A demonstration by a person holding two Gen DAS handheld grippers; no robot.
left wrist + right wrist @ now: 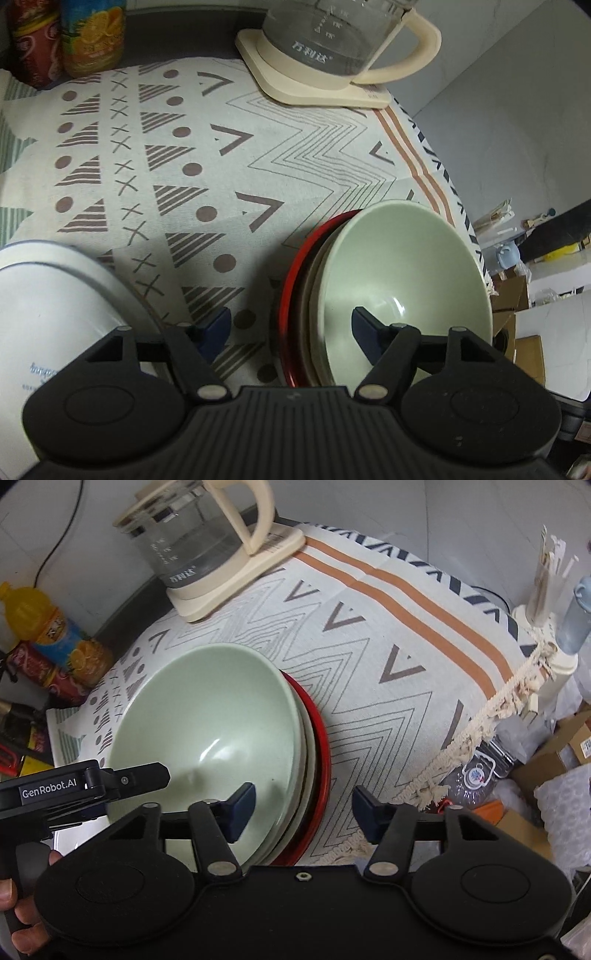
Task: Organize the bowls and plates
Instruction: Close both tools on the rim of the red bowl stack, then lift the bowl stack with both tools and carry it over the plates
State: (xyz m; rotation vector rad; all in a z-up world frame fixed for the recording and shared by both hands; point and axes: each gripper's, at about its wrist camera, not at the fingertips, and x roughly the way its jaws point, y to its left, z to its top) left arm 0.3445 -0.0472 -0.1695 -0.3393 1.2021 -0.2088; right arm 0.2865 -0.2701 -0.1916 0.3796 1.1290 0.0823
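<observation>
Porcelain-white plate at far left, untouched. My left gripper half-wide, straddling stack's left rim. Green bowl tops beige dishes on red plate, mid-cloth. My right gripper half-wide across right rim, nothing pinched. Advise: seat pads evenly, lift level.

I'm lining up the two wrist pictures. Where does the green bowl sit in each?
Left wrist: green bowl lower right, on the stacked plates with the red rim.
Right wrist: green bowl left of centre, on the same stack.
Shared landmark: the glass kettle at the top of both.
</observation>
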